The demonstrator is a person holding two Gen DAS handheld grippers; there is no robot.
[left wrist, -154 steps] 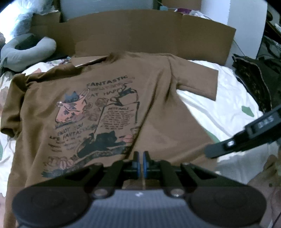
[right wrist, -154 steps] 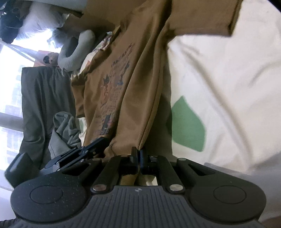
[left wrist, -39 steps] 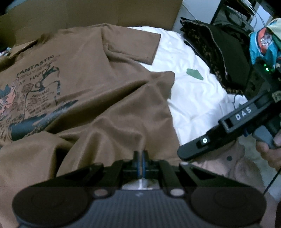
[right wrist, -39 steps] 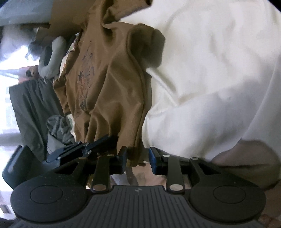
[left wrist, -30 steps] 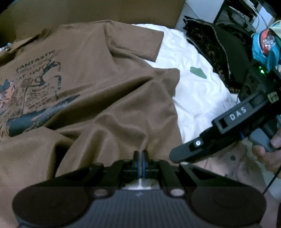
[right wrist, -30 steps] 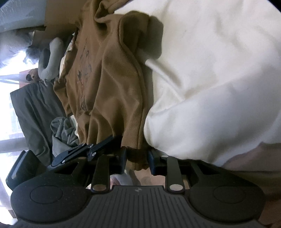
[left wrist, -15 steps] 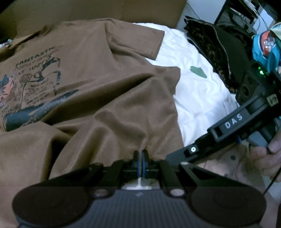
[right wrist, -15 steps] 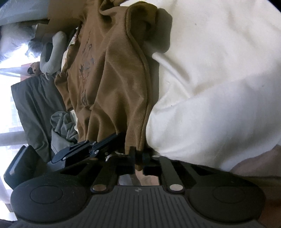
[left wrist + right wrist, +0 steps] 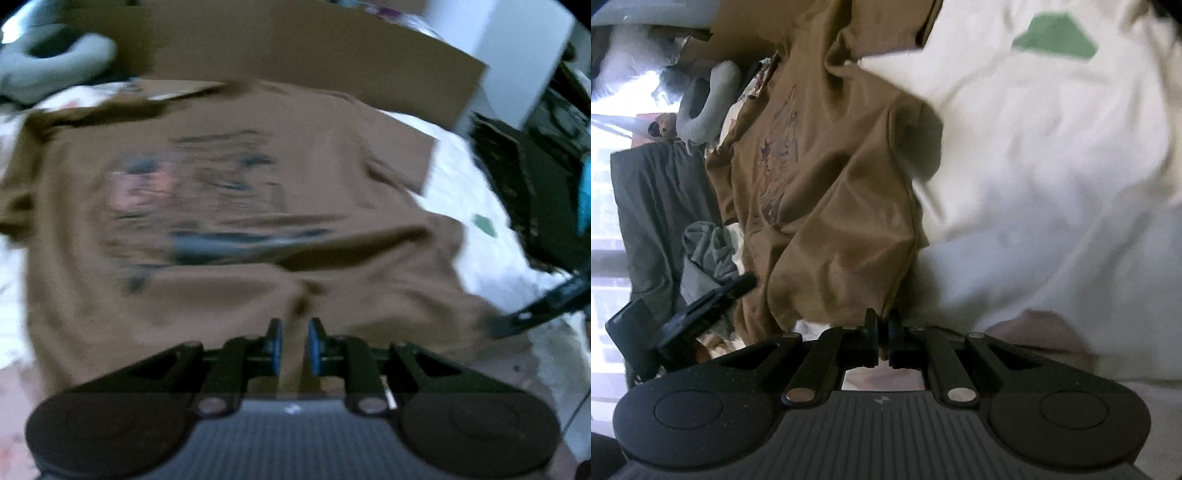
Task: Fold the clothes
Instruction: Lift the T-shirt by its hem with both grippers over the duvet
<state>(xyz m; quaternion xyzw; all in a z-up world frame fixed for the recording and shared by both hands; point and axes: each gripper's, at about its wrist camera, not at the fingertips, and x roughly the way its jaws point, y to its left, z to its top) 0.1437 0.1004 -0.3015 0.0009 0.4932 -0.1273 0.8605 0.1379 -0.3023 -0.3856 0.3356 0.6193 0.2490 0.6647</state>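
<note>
Both black two-finger grippers are down at the near hem of the brown short-sleeved cotton T-shirt with the dark printed graphic [image 9: 229, 258], which lies spread face-up on the white bed sheet with green leaf shapes [image 9: 476, 206], collar at the far end against the flat brown cardboard sheet [image 9: 295, 48]. Left gripper [image 9: 294, 345] first: its blue-padded jaws have just been opening and now stand a little apart, with a strip of the brown hem running between them, and from the left wrist view the pads don't look like they're pressing on it (the whole frame is smeared with motion blur, so take that loosely). The shirt body stretches away from that gripper, with a bunched ridge of fabric across the middle just beyond the fingertips. Right gripper [image 9: 884, 334] is the opposite story: its jaws have just been closing and are now pinched tight on the shirt's hem edge, a fold of brown cloth rising straight out of the pads and draping off to the left in the right wrist view. In that view the white sheet fills everything right of the shirt, and the left gripper's dark body pokes in at the lower left beside a crumpled grey garment [image 9: 709, 247]. A grey curved neck pillow [image 9: 705, 107] sits off past the shirt's far sleeve, and a dark patterned pile of clothes [image 9: 517, 177] lies at the sheet's right edge in the left wrist view.
</note>
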